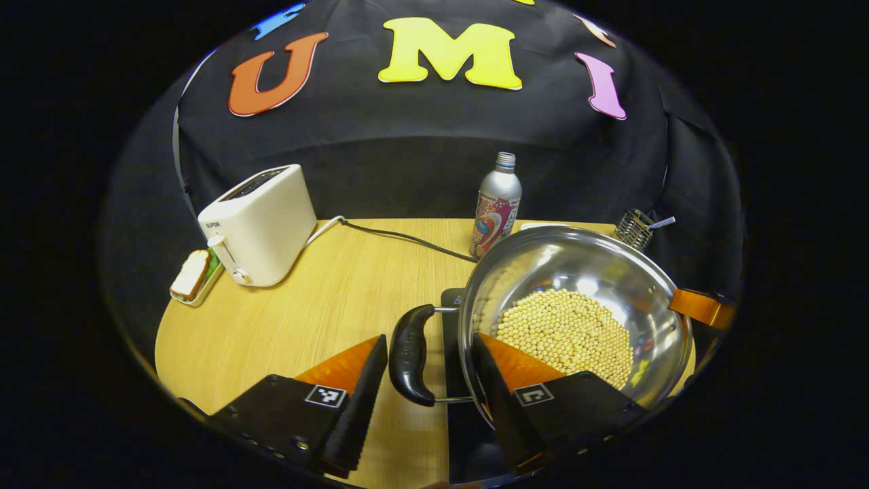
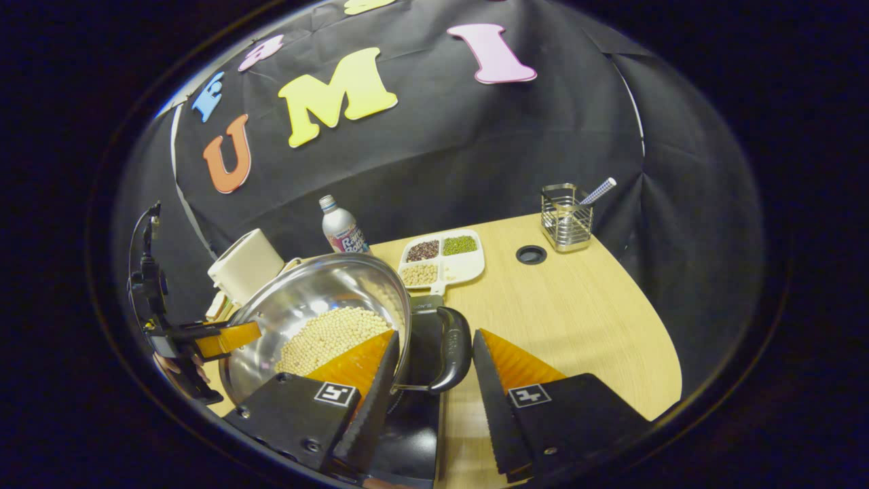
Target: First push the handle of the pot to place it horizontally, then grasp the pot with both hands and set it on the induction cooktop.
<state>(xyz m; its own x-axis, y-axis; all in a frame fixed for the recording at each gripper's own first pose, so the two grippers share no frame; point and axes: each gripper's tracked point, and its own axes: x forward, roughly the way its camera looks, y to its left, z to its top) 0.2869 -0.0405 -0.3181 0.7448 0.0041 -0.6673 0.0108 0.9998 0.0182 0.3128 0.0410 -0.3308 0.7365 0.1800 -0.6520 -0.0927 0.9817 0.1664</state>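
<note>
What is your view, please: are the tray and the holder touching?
Apart. The right gripper view shows bare table and a hole between the tray and holder.

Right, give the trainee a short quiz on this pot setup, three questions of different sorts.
1. True or false: the pot is empty.
2. What sits between the right gripper fingers? A) a pot handle B) the bottle C) the toaster
3. Fill in: ___ compartments of the white tray hold grains.
Key: 1 false, it holds beans; 2 A; 3 three.
</note>
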